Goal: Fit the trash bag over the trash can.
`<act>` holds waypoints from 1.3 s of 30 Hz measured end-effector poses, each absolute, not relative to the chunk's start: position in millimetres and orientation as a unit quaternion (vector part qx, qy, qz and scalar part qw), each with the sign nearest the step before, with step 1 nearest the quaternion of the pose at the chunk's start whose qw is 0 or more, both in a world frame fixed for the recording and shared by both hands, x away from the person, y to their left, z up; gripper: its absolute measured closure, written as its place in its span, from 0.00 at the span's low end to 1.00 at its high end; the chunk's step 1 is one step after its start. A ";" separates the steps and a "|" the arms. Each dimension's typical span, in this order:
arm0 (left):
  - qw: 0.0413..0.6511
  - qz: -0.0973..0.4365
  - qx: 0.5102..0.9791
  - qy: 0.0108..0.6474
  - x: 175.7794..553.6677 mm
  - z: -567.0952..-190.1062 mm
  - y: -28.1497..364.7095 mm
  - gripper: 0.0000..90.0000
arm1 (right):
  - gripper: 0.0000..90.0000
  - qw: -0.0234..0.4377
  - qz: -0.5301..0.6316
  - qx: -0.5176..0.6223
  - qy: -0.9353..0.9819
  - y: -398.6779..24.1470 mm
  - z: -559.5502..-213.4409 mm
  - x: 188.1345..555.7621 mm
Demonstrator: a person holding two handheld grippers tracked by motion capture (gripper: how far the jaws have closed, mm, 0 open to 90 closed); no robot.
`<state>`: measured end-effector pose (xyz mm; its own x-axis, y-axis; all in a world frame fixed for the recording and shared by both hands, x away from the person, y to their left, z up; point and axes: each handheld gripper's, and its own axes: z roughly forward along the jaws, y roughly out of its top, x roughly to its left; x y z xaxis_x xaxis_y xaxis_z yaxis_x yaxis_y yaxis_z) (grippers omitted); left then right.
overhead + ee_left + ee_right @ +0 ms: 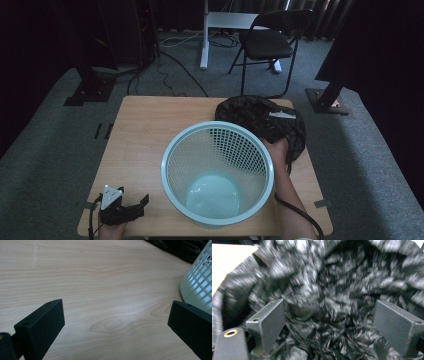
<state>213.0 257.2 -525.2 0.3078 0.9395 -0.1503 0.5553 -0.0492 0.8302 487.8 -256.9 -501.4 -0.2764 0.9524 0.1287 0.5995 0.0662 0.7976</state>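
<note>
A pale blue mesh basket (pixel 218 172) stands upright in the middle of the wooden table (pixel 145 135). Behind it to the right lies a crumpled black plastic bag (pixel 260 116). My left gripper (pixel 131 207) rests at the table's front left corner, open, its jaws wide over bare wood (pixel 107 302), with the basket's wall (pixel 198 282) to its right. My right gripper (pixel 280 135) is over the bag, behind the basket's rim, the hand partly hidden. In the right gripper view the jaws stand open, and the blurred, crinkled black bag (pixel 329 295) lies close in front of them.
A black folding chair (pixel 267 42) and a white stand (pixel 205 35) are on the carpet beyond the table. Cables trail on the floor. Dark stand bases sit at the far left (pixel 90 90) and far right (pixel 327 100).
</note>
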 end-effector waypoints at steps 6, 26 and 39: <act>0.425 0.228 0.685 0.546 211.9 -525.3 259.0 0.01 | 0.12 0.208 0.362 0.576 0.703 -254.5 -528.3 492.5; 0.419 0.230 0.695 0.537 211.8 -527.3 256.0 0.01 | 0.23 0.235 0.310 0.562 0.730 -244.3 -546.3 483.0; 0.420 0.230 0.699 0.531 212.2 -527.4 253.5 0.01 | 0.94 0.238 0.333 0.524 0.747 -237.8 -544.3 462.2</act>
<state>212.2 253.5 -527.4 0.3306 0.9355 -0.1247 0.5501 -0.0837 0.8309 462.2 -237.8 -544.3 -0.3376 0.9413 -0.0078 0.6242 0.2301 0.7466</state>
